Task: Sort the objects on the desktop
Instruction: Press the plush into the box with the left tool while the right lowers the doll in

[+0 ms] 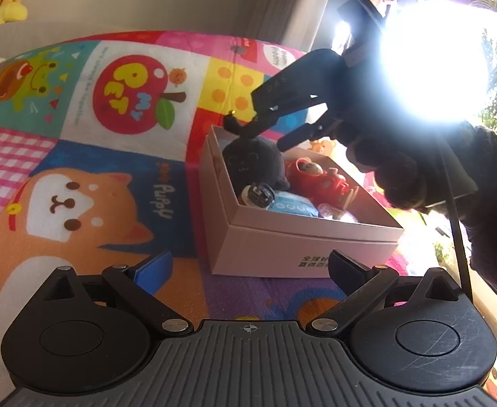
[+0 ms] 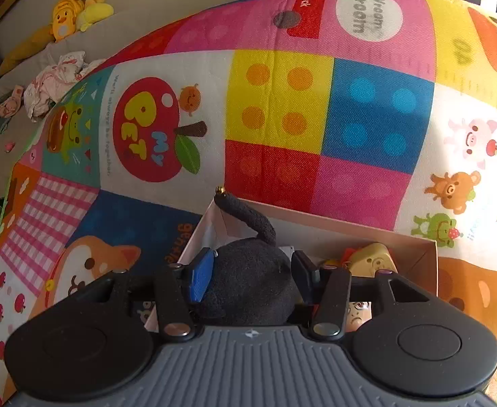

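**Black plush at the box, right jaws around it**

Lowering a soft toy into an already crowded box is where this could slip. The right gripper (image 2: 252,278) has its jaws drawn in narrow around the black plush toy (image 2: 248,281), with the blue pad at one flank and the dark pad at the other; whether they press or merely flank it I cannot tell for sure, though the fleece seems to bulge between them. The toy sits at the near-left corner of the pink cardboard box (image 1: 282,240), its curled tail (image 2: 248,217) arching over the rim. If the grip lets go while that tail hangs outside, the plush may tip or drag out. Fleece compresses, so a light hold could slide.

Inside the box lie a red doll (image 1: 319,179), a blue packet (image 1: 292,207) and a small round black-and-white item (image 1: 258,195), leaving little floor; the plush could ride up on them.

The left gripper (image 1: 248,268) hangs empty, jaws wide, just before the box's near wall. A nudge there could shift the light cardboard on the slick, glossy play mat (image 1: 113,169).
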`<state>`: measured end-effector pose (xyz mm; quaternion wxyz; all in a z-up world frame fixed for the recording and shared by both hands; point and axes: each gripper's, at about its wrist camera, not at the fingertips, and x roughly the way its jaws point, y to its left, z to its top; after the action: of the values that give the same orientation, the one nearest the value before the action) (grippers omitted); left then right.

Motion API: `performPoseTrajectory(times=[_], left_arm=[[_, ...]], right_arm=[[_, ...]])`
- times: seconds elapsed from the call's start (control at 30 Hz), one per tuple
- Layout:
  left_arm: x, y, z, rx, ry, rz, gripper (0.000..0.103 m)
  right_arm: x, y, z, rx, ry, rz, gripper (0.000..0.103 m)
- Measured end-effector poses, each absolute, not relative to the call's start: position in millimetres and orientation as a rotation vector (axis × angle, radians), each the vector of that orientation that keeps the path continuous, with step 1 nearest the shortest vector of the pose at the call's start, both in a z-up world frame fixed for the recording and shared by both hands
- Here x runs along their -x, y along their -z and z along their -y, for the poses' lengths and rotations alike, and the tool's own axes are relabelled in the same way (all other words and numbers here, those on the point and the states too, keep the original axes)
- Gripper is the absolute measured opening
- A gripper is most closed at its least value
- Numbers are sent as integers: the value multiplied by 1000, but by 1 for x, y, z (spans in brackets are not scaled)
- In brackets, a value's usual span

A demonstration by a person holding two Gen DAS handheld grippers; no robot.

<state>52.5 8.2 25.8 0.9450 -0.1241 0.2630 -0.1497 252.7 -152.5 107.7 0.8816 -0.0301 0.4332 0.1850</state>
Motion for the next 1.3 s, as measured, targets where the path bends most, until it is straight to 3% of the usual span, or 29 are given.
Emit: performPoseTrajectory(times=[0.23, 0.33, 0.47, 0.6, 0.87, 1.17, 1.3], left_arm=[[-52, -24, -4, 240, 311, -542, 101], [-55, -22, -5, 245, 296, -552, 101], [-57, -20, -9, 258, 287, -565, 102], [-56, -19, -7, 252, 298, -569, 102], [-57, -18, -7, 256, 296, -576, 102], [-57, -17, -6, 251, 303, -584, 102], [-58, -15, -6, 251, 298, -592, 102]], right_arm=[[-243, -94, 151, 80, -379, -873, 62], [-245, -84, 137, 73, -393, -895, 63], [-233, -83, 127, 130, -431, -851, 74], [-236, -69, 127, 150, -430, -904, 75], [-236, -101, 138, 179, -286, -863, 51], [-249, -138, 145, 56, -281, -726, 51], [-280, -130, 128, 43, -237, -735, 38]])
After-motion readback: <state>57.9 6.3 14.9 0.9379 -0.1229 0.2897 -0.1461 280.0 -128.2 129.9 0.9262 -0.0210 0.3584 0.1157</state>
